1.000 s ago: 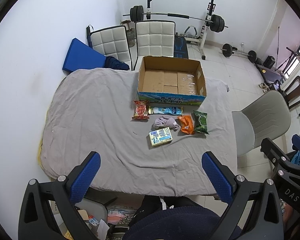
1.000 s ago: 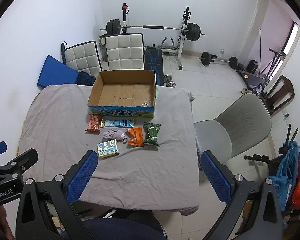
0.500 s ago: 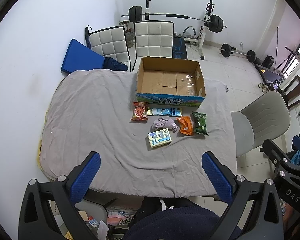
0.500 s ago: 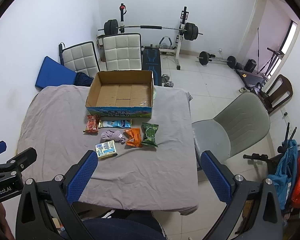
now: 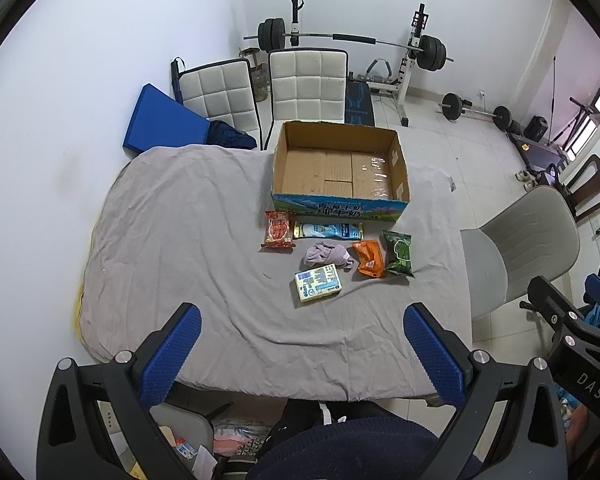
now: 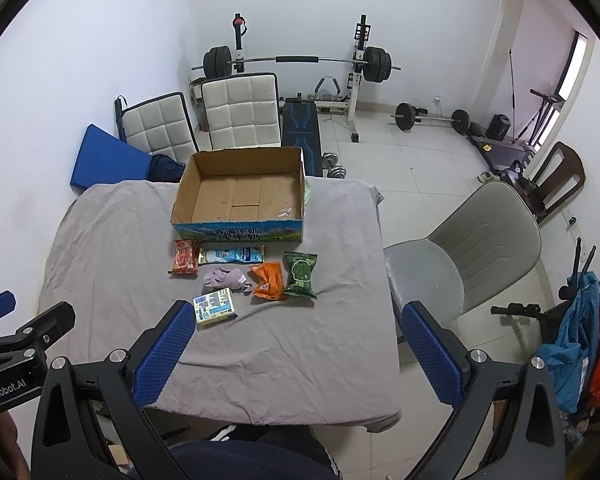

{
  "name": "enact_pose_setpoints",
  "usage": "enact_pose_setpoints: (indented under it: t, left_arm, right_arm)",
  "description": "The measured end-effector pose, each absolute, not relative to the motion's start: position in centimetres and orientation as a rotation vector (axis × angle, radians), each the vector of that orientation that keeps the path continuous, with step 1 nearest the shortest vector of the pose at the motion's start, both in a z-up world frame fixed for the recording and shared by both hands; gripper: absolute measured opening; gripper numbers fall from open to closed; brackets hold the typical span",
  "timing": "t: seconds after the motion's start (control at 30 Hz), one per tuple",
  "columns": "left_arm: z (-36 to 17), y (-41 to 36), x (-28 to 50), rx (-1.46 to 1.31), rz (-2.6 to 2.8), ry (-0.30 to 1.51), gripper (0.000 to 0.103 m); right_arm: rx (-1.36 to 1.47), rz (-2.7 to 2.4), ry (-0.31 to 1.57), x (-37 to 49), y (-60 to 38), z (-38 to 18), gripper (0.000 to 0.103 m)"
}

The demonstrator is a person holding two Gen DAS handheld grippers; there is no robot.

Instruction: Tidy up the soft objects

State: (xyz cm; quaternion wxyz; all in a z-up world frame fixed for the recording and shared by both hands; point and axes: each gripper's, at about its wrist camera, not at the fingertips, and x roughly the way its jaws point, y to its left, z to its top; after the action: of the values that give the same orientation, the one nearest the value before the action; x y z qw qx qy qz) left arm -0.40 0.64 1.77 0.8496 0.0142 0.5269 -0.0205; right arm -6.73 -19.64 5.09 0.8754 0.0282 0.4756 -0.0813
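Both tongs, left (image 5: pixel 302 338) and right (image 6: pixel 296 336), apart, empty, above desk (image 5: pixel 172 240) near edge. Packets and cloth (image 5: pixel 328 255) clustered before empty box (image 5: pixel 340 168), likely for short transfers.

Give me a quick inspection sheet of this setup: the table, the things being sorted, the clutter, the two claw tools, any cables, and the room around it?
Surface: table under a wrinkled grey cloth.
Job's things: open cardboard box, nothing in it; in front of it a red packet, long blue packet, purple cloth, orange packet, green packet and yellow pack.
Clutter: nothing seen on the table beyond these.
Grippers: left gripper and right gripper both open, holding nothing, above the near table edge.
Cables: nothing seen.
Surroundings: two white chairs, grey chair, barbell rack, blue mat.
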Motion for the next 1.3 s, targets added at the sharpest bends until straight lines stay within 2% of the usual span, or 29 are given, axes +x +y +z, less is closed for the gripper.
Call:
enact_pose_setpoints:
  t: [0.67,0.87,1.13,1.3]
  left_arm:
    - [1.4,0.8,-0.2,0.017,-0.044,1.076,0.103]
    - [-3.3,1.1,3.3,0.058,-0.019,1.105,0.103]
    - [-15.6,0.4,10.2,0.059,-0.012,1.356,0.103]
    - [-22.0,-2.2,13.0,0.203,-0.103,1.424,0.103]
  right_arm:
    - [0.116,-0.160,0.983,-5.8,-20.7,4.7,0.103]
    - [0.164,-0.163,1.107,-1.4,-23.4,-1.8,0.103]
    - [0.226,-0.133,1.357,6.0,-26.4,-16.4,0.103]
    - [0.228,-0.112,1.496,10.1,-27.6,-24.6,0.103]
